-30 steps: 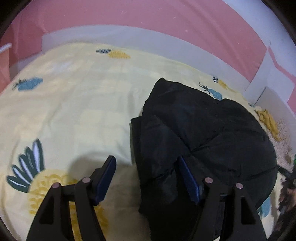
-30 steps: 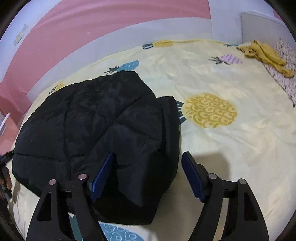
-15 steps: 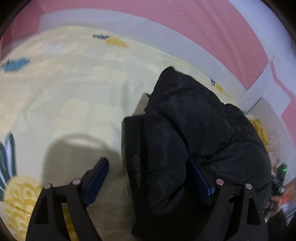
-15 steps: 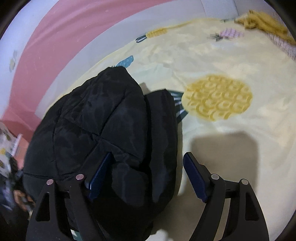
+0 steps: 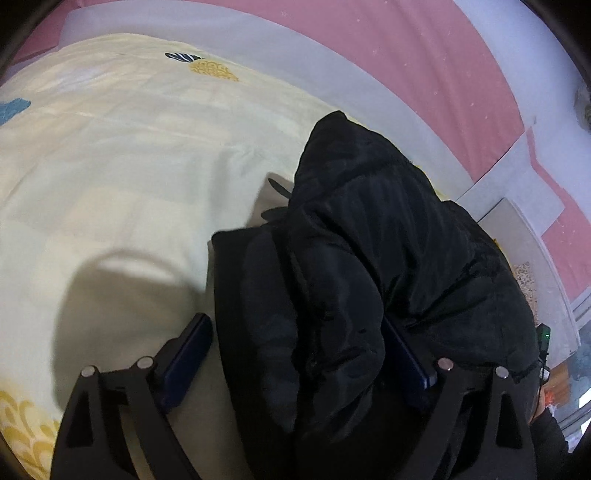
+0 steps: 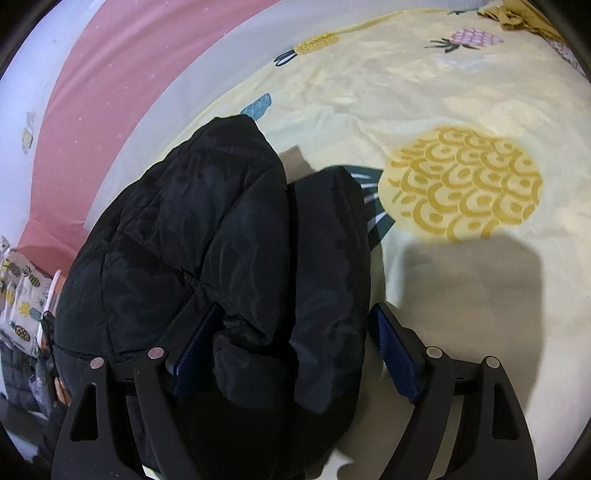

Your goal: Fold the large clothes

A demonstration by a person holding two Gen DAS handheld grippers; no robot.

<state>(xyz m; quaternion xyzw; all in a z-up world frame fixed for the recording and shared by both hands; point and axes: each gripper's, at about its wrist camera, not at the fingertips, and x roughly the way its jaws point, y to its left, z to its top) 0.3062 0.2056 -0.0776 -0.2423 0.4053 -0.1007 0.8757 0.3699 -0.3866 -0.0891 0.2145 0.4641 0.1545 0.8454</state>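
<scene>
A black quilted puffer jacket (image 5: 369,258) lies bunched and partly folded on a pale yellow bedspread with pineapple prints (image 5: 129,147). My left gripper (image 5: 295,354) is open, its jaws straddling the jacket's left folded edge, with padded fabric between the blue pads. The jacket also fills the left of the right wrist view (image 6: 221,240). My right gripper (image 6: 291,336) is open too, its jaws astride the jacket's right folded edge. Neither gripper pinches the fabric.
A pink and white wall (image 5: 369,55) runs behind the bed. A mustard garment (image 6: 524,14) lies at the far corner of the bed. A pineapple-print bag (image 6: 18,295) stands off the bed at the left. Bare bedspread (image 6: 461,92) spreads to the right.
Both grippers have moved forward and down onto the jacket, so its folded edges now sit between the open jaws. The jacket looks more bunched and raised.
</scene>
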